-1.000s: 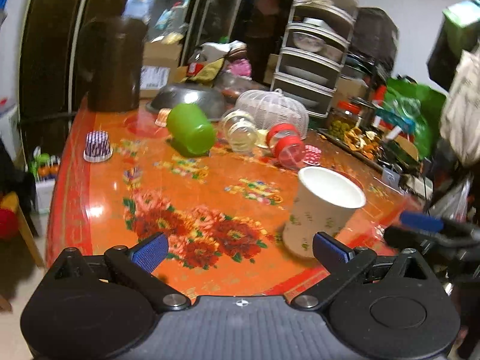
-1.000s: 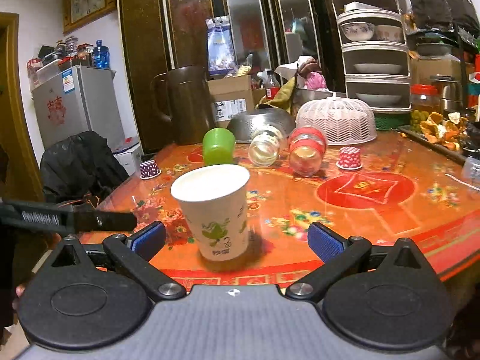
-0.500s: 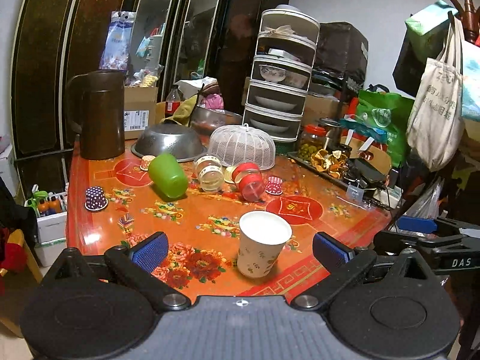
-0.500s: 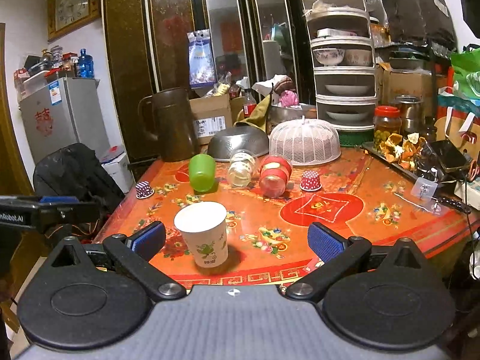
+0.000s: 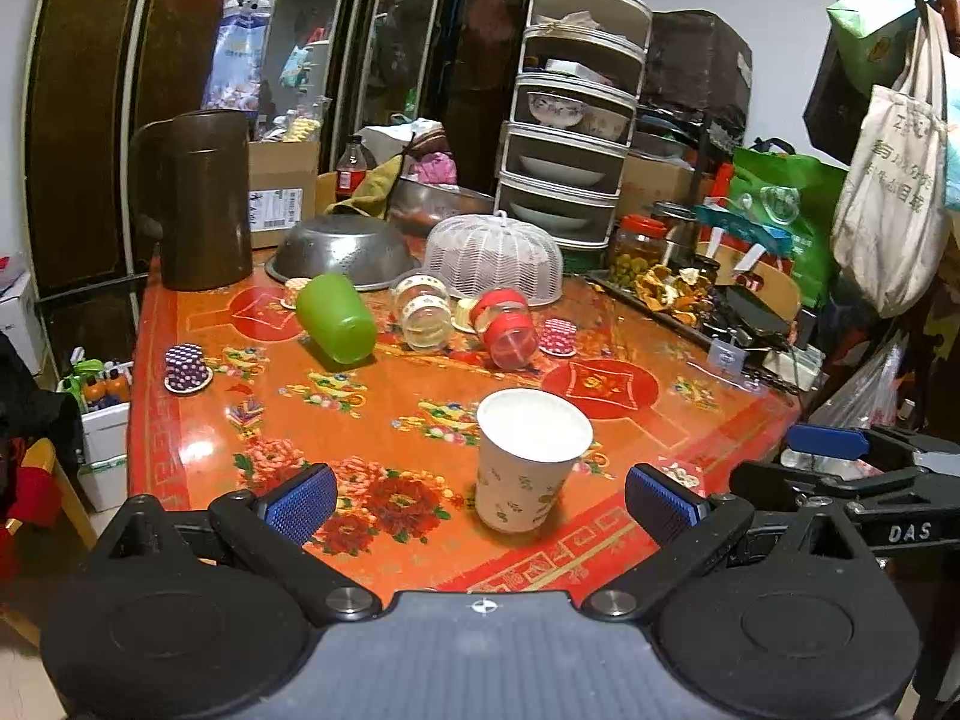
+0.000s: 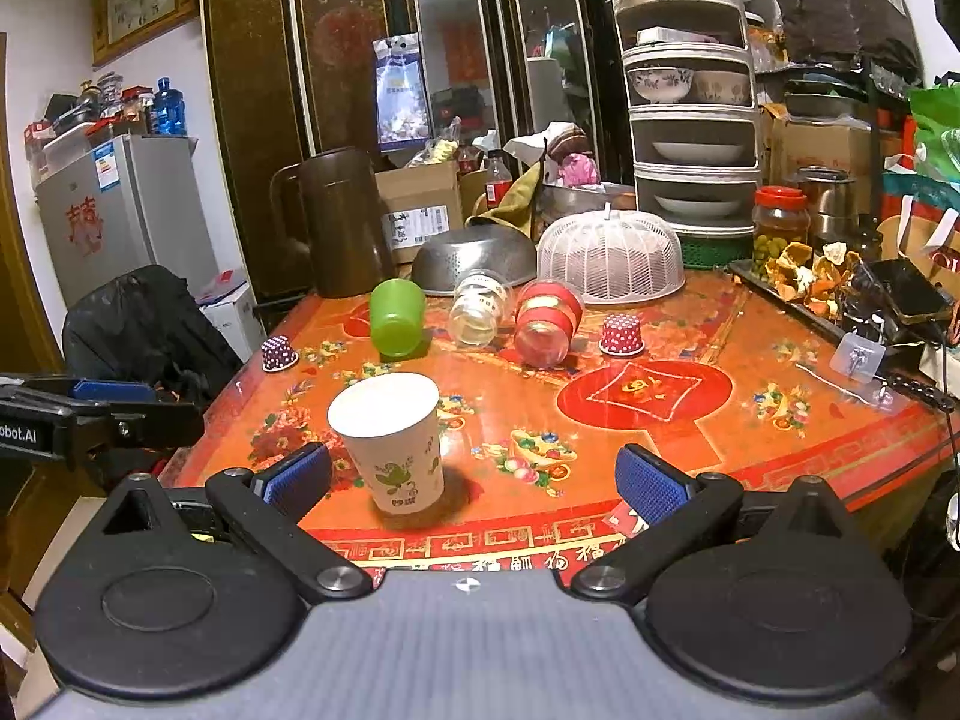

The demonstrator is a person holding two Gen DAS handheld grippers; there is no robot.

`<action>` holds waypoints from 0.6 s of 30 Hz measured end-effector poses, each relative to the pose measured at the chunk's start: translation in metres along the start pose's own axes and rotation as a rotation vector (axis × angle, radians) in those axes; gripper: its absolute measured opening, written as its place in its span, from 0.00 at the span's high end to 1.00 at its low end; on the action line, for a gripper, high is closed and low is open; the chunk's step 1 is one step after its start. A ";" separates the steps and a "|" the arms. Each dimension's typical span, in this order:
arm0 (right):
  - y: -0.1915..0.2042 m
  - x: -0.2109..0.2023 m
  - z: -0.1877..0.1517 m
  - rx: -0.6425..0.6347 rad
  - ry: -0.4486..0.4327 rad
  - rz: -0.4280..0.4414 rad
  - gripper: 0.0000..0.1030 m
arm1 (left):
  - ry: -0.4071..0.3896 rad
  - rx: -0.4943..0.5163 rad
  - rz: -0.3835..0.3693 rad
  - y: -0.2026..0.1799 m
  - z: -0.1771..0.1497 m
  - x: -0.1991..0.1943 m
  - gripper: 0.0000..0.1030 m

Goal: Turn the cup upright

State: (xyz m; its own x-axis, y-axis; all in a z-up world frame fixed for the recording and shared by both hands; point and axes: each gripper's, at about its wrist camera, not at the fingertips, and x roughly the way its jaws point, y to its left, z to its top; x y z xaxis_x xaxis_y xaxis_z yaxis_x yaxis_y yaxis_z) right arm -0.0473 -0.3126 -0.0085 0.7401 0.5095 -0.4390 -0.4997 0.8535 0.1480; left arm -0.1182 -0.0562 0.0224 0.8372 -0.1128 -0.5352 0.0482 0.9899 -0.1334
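Note:
A white paper cup [image 5: 528,462] with a green leaf print stands upright, mouth up, near the front edge of the red flowered table [image 5: 420,396]; it also shows in the right wrist view [image 6: 393,441]. My left gripper [image 5: 480,495] is open and empty, pulled back off the table's front edge, apart from the cup. My right gripper [image 6: 474,480] is open and empty, also back from the edge, with the cup just inside its left finger line but farther away. Each gripper shows at the side of the other's view.
A green cup [image 5: 336,318], a clear jar [image 5: 423,315] and a red-banded jar [image 5: 507,330] lie on their sides mid-table. Small dotted cups [image 5: 186,367], a brown jug [image 5: 204,222], a steel colander [image 5: 342,252] and a white mesh cover [image 5: 495,258] stand behind.
Both grippers have drawn back from the cup and the table over the last second; the cup has stayed upright in place. Jaws stay open.

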 end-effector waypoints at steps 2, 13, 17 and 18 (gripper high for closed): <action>0.001 0.000 -0.001 -0.007 0.004 0.002 0.01 | -0.002 0.002 0.012 0.000 0.000 0.000 0.00; 0.004 -0.001 0.000 -0.024 -0.007 0.022 0.01 | 0.009 -0.004 0.016 0.001 0.000 0.003 0.00; 0.004 -0.002 0.001 -0.023 -0.018 0.027 0.01 | 0.011 -0.005 0.015 0.001 0.000 0.003 0.00; 0.004 -0.003 0.002 -0.023 -0.019 0.029 0.01 | 0.012 -0.005 0.013 0.001 0.000 0.003 0.00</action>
State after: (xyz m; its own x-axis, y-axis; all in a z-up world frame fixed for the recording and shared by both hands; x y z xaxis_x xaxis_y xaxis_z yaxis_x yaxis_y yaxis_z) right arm -0.0506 -0.3106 -0.0053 0.7336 0.5360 -0.4178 -0.5311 0.8357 0.1396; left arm -0.1158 -0.0557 0.0202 0.8309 -0.1008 -0.5472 0.0342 0.9909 -0.1305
